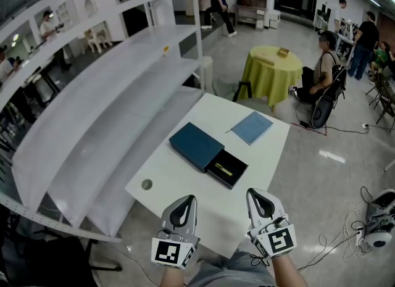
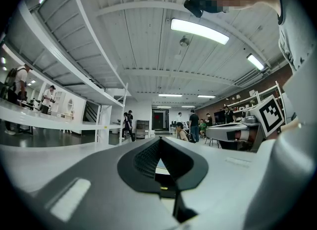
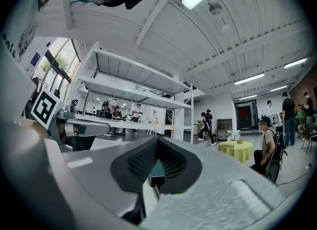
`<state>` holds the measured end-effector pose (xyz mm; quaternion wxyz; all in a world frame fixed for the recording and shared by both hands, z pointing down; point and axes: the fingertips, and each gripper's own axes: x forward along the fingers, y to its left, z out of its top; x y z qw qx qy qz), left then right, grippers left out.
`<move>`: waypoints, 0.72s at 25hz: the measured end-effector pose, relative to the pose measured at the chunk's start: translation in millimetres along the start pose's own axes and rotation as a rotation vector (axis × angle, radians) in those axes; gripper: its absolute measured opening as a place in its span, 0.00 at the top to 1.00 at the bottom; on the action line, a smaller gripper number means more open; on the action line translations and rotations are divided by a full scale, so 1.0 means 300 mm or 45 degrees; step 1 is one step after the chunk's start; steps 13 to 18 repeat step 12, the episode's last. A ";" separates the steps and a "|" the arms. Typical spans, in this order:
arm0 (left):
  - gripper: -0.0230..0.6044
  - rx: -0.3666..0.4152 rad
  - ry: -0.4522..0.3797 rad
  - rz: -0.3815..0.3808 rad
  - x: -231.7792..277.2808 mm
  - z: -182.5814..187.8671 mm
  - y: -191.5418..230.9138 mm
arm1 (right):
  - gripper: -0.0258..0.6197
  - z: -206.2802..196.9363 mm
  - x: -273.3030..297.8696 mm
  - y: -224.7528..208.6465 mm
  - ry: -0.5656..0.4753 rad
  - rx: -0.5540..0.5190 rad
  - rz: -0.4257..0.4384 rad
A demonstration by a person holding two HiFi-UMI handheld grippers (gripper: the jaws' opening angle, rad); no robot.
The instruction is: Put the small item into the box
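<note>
Left claw point(image 1: 185, 204) and right claw point(image 1: 258, 198) hover side by side at the near edge of the white surface point(image 1: 185, 184). In each gripper view the jaws meet at their tips and hold nothing; only the surface shows through the hollow between the pads.

The open black box point(image 1: 237, 173) lies at 12 o'clock from the 2 claws, well apart from both. A dark blue cover point(image 1: 194, 144) sits right against its 10 o'clock side. A slim gold piece point(image 1: 222, 170) already lies inside the box. A small round disc point(image 1: 146, 184) rests on the bare surface at about 10 o'clock from the left claw, nearer that claw than the box is. A light blue notebook point(image 1: 252, 127) lies at 1 o'clock from the box, apart from it.

Which of the 2 is the task's small item cannot be settled here. If it is the gold piece, it lies where the task wants it. If it is the disc, it lies outside, well to the 9 o'clock side of the box.

In my judgement, any reach from here needs the jaws parted before the claw comes down. Both small things sit low and flat, so a steep approach from above, with the tips just off the surface, would serve best. The box wall looks shallow, so the claw should stay clear of its rim.
</note>
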<state>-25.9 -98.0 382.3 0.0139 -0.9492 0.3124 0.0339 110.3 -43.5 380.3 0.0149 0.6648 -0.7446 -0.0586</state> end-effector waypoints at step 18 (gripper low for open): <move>0.94 -0.002 -0.009 -0.014 -0.007 0.014 -0.015 | 0.96 0.020 -0.022 0.008 -0.005 -0.004 -0.012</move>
